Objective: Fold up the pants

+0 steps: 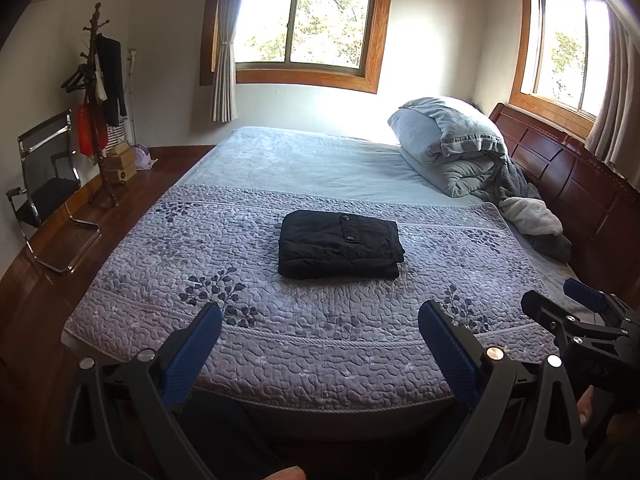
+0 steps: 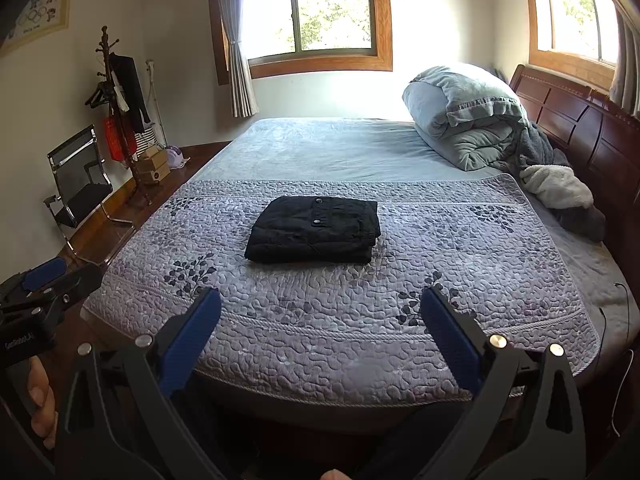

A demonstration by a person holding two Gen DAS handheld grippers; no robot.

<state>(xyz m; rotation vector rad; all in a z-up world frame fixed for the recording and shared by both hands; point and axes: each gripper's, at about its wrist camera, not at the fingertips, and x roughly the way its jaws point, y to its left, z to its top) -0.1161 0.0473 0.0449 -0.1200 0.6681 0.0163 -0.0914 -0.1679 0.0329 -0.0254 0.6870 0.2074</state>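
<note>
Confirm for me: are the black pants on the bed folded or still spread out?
Folded. The black pants lie as a compact stacked rectangle on the quilt, layered edges showing; neither gripper touches them.

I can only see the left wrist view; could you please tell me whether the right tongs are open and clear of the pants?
Observer: Yes. The right tongs are wide open and empty, short of the folded black pants.
Operator: Thank you. Is anything at the far right that I am missing?
Observer: A thin dark cable trails over the right edge of the bed.
Operator: And the wall frame at top left?
Observer: It is a poster with five linked rings.
</note>
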